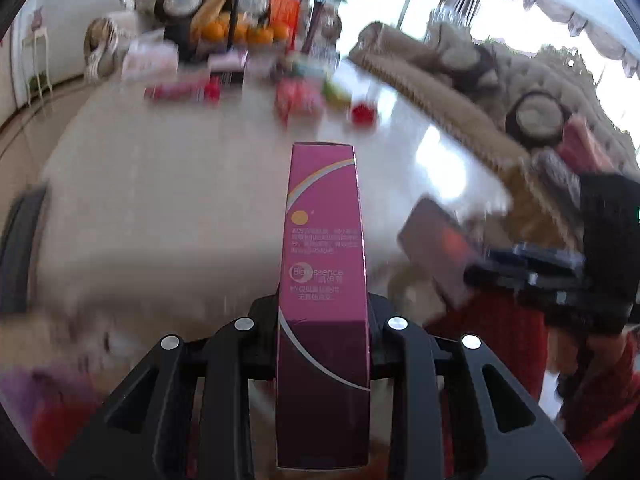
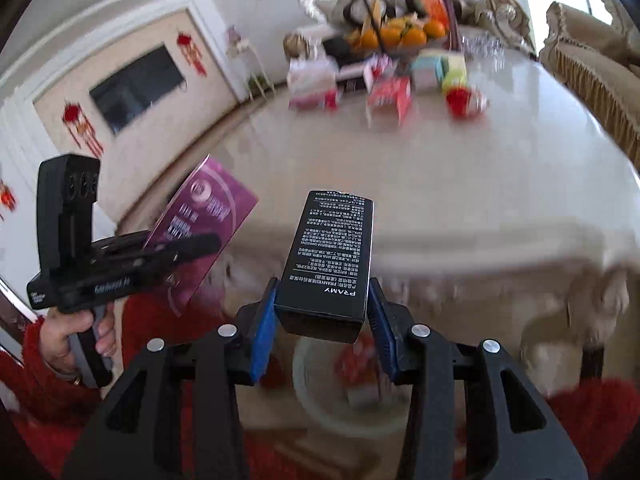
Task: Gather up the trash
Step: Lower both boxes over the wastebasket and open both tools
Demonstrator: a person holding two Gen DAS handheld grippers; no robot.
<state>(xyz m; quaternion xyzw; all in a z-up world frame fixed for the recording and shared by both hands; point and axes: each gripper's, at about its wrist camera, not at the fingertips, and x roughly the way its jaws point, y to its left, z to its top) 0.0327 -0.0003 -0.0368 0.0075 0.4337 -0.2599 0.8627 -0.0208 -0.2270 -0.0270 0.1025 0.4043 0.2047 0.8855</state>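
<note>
My left gripper [image 1: 324,312] is shut on a tall pink carton [image 1: 325,248], held off the near edge of the white table [image 1: 160,200]. The same gripper [image 2: 176,252] and its pink carton [image 2: 204,216] show at the left of the right wrist view. My right gripper [image 2: 322,304] is shut on a black carton [image 2: 332,256] with white print. That gripper [image 1: 496,264] and its carton [image 1: 440,248] show at the right of the left wrist view. A white bin [image 2: 340,384] with red contents sits below the right gripper.
More small boxes [image 2: 390,96] and a red cup [image 2: 460,102] lie at the table's far end, before a bowl of oranges [image 2: 400,36]. A beige sofa [image 1: 500,92] stands to the right. A red rug [image 2: 592,420] covers the floor below. A wall TV [image 2: 136,86] hangs at the left.
</note>
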